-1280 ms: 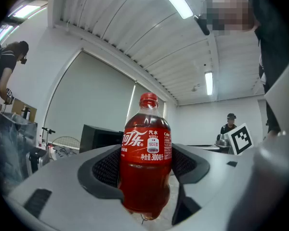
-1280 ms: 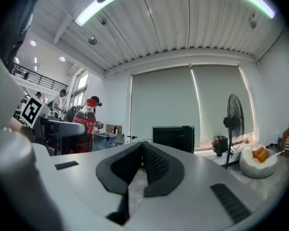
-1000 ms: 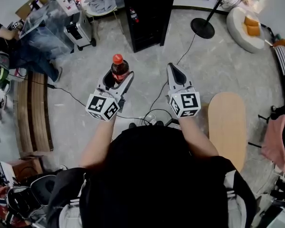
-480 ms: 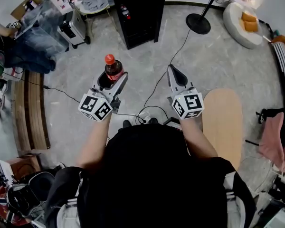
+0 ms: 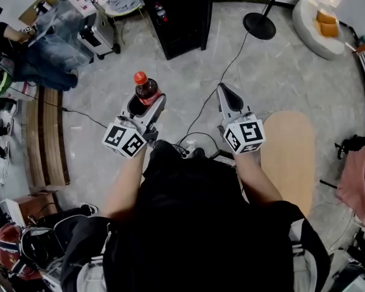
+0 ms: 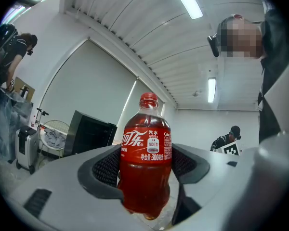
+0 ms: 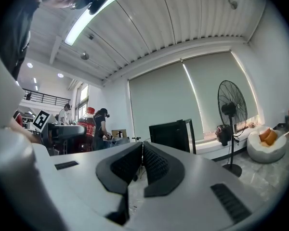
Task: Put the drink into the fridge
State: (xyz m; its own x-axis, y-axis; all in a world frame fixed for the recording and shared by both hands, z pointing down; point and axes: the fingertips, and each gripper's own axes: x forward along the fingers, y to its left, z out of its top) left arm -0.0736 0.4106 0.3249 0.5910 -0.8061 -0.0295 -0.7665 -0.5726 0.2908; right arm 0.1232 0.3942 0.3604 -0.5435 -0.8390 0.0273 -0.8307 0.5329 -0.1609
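A red cola bottle [image 5: 145,87] is held upright between the clenched jaws of the left gripper [image 5: 143,106]. The jaws of the right gripper [image 5: 224,93] are closed, empty. A black fridge [image 5: 176,11] is seen ahead.

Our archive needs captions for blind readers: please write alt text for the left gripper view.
A red-capped cola bottle stands upright, clamped between the grey jaws of the left gripper. Behind it to the left stands a black fridge.
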